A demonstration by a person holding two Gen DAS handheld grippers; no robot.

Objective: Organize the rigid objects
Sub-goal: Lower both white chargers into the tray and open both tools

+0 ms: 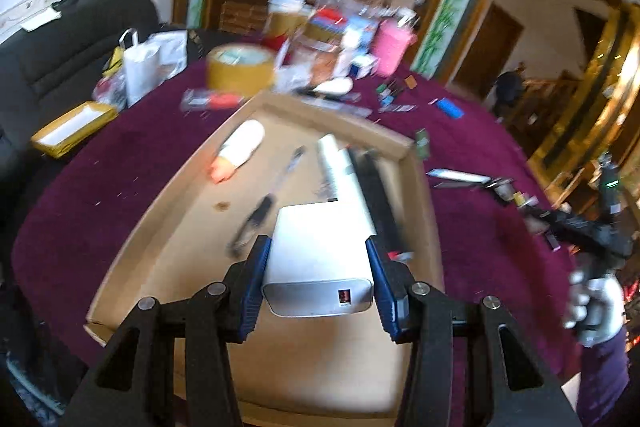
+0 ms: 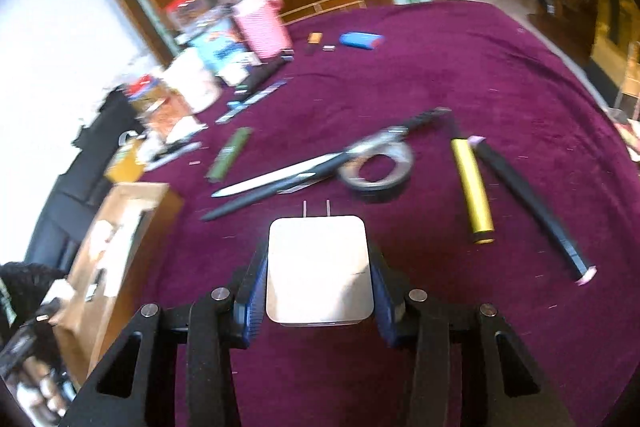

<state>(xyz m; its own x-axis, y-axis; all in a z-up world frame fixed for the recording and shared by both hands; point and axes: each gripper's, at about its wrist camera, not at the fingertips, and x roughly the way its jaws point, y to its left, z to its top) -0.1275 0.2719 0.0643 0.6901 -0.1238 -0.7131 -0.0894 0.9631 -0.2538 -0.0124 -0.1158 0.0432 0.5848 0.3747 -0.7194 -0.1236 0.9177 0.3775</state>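
Observation:
My left gripper is shut on a silver power bank and holds it over a shallow cardboard tray. In the tray lie a white tube with an orange cap, a black pen, a white stick and a black bar. My right gripper is shut on a white plug adapter, prongs forward, above the purple cloth. Ahead lie a tape roll, a knife, a yellow cylinder and a black stick.
The round table has a purple cloth. Clutter lines its far edge: a pink basket, a blue case, a brown tape roll, a white bag. The tray also shows at the left of the right wrist view.

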